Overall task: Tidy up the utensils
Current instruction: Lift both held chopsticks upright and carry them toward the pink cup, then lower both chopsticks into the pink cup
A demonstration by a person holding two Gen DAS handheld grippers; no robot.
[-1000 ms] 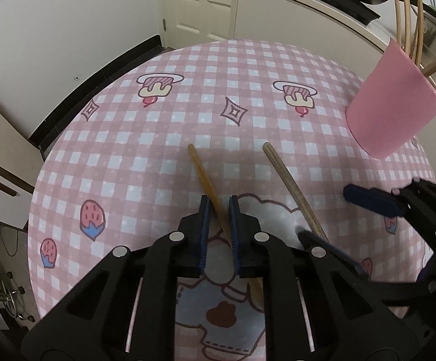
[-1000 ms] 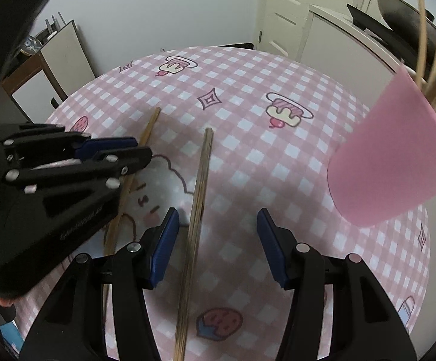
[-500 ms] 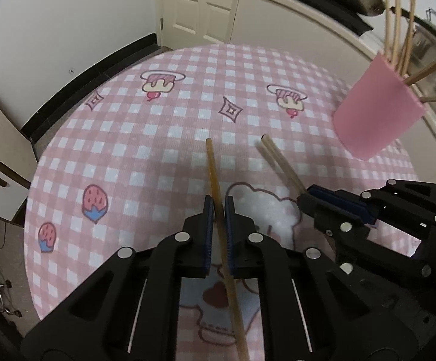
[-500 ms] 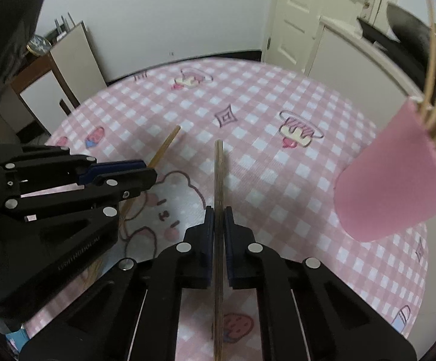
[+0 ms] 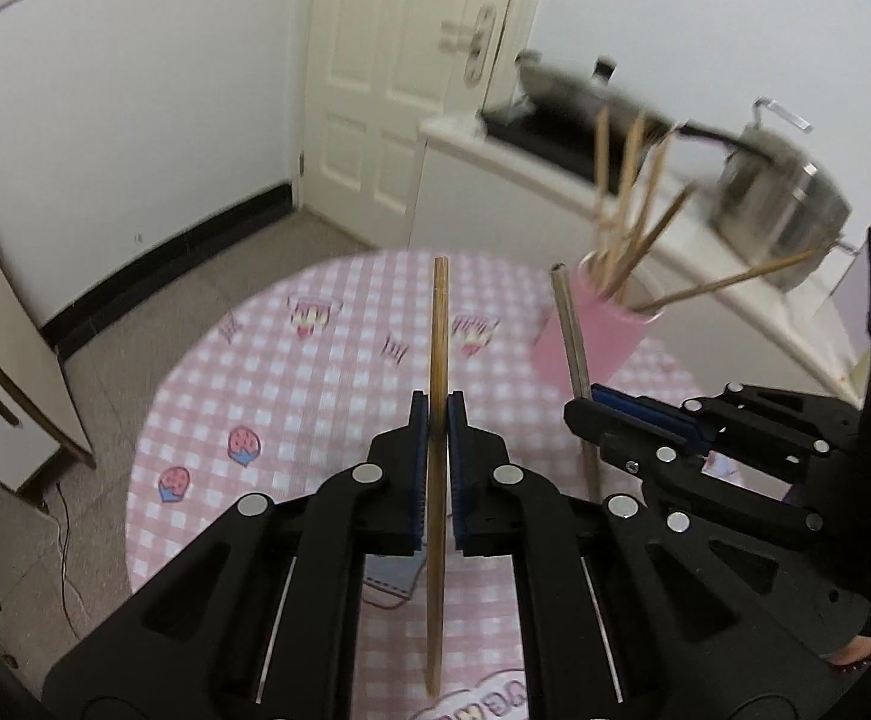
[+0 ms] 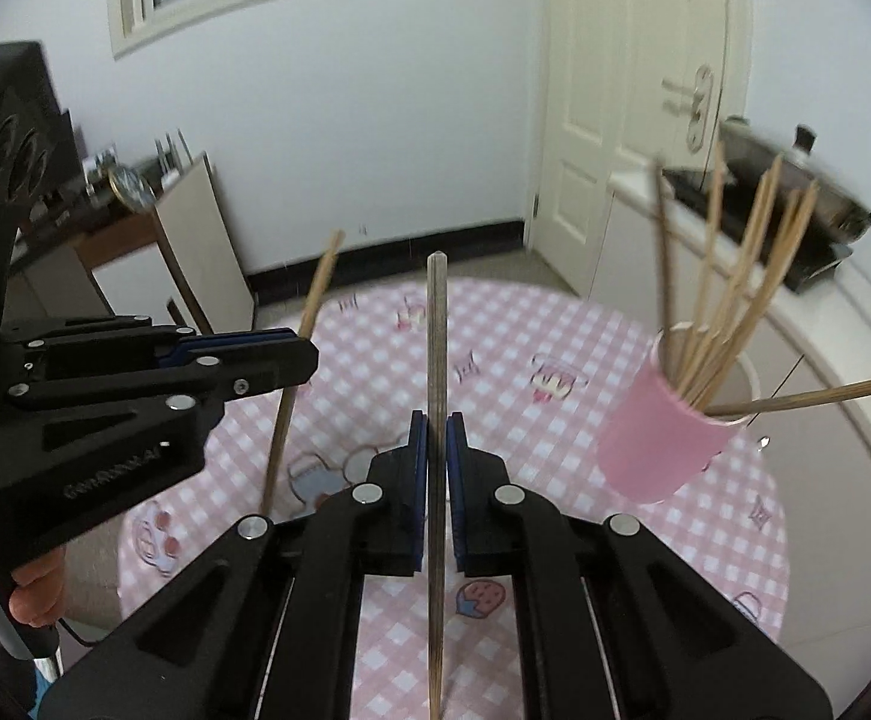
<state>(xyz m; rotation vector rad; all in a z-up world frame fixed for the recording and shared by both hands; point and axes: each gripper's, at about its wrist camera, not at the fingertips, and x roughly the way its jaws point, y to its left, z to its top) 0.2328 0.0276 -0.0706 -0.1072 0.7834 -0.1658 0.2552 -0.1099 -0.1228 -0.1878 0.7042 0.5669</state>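
My left gripper (image 5: 438, 405) is shut on a wooden chopstick (image 5: 439, 330) that runs straight out between its blue pads, lifted above the table. My right gripper (image 6: 437, 426) is shut on a second, darker chopstick (image 6: 437, 324), also raised. Each gripper shows in the other's view: the right one (image 5: 579, 414) with its chopstick (image 5: 570, 330) at the right, the left one (image 6: 306, 354) with its chopstick (image 6: 318, 294) at the left. A pink cup (image 6: 660, 438) holding several chopsticks stands at the table's right side, also seen in the left wrist view (image 5: 591, 336).
The round table wears a pink checked cloth (image 5: 291, 396) with cartoon prints. Behind the cup runs a white counter (image 5: 705, 276) with a pan and a steel pot (image 5: 777, 204). A white door (image 5: 399, 90) and a board leaning by the wall (image 5: 3, 348) lie beyond.
The right gripper closed on its chopstick, which had lain between open jaws. Both grippers then rose from the table with their chopsticks, and the views tilted up toward the door and counter.
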